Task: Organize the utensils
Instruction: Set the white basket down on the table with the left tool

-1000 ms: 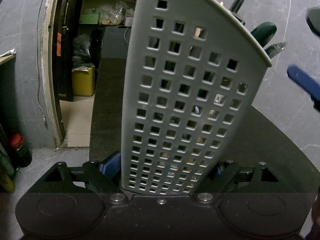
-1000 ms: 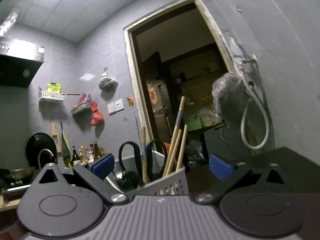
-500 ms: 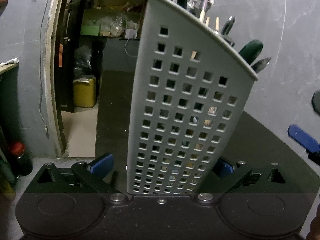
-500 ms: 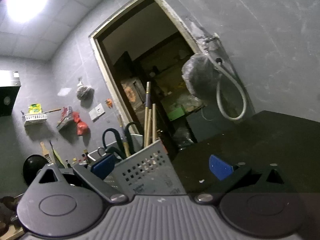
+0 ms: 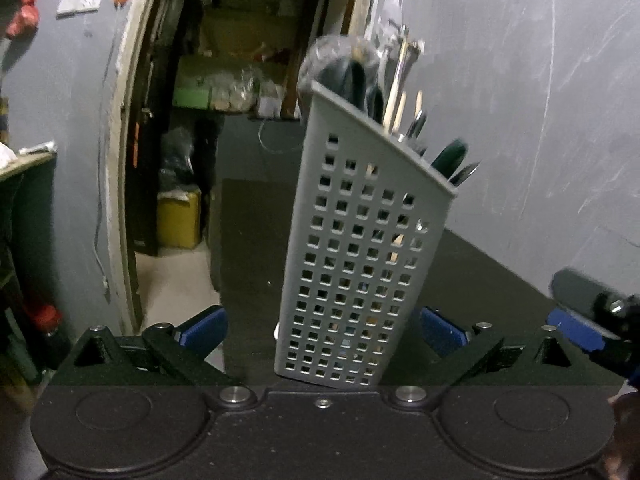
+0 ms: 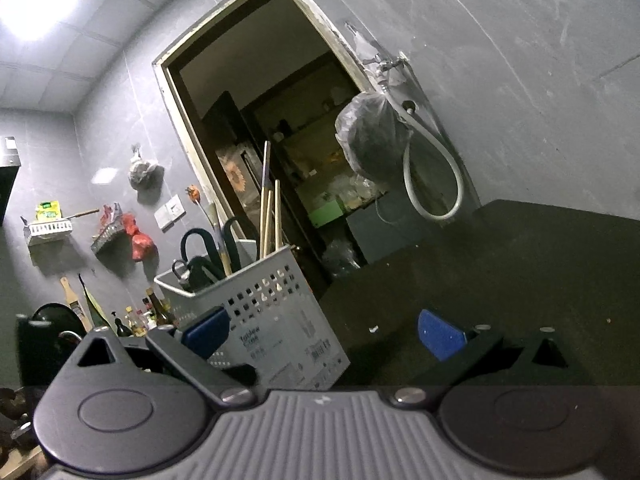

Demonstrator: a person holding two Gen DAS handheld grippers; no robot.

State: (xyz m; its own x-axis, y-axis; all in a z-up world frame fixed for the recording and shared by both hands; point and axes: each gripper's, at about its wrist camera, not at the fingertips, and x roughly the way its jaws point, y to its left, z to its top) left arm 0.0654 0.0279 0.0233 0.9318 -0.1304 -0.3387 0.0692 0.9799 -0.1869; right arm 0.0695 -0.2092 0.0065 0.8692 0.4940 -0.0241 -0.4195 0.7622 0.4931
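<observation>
A grey plastic utensil holder (image 5: 360, 264) with rows of square holes stands upright on a dark worktop (image 5: 480, 276), near the worktop's far left edge, where it ends at an open doorway (image 6: 280, 128). Scissors (image 6: 200, 248) with dark handles, wooden chopsticks (image 6: 269, 220) and metal cutlery (image 5: 416, 128) stick up out of it.

The left gripper (image 5: 320, 332) is released: its blue pads stand wide apart on either side of the holder's base, and a gap shows between each pad and the plastic. The holder sits between the fingers without being squeezed.

The right gripper (image 6: 324, 330) is also spread wide with nothing between its pads. Its left pad (image 6: 206, 334) lies in front of the holder's side wall; whether it touches cannot be told. Its right pad is over bare worktop.

The holder's solid side, seen from the right wrist camera, carries small printed labels near the bottom. The print is too small and blurred to read with any certainty.

On the tiled wall (image 6: 520, 80) beside the doorway hang a grey hose (image 6: 432, 184) and a plastic bag (image 6: 372, 140). Bottles (image 6: 140, 320) stand in the background at the left.
</observation>
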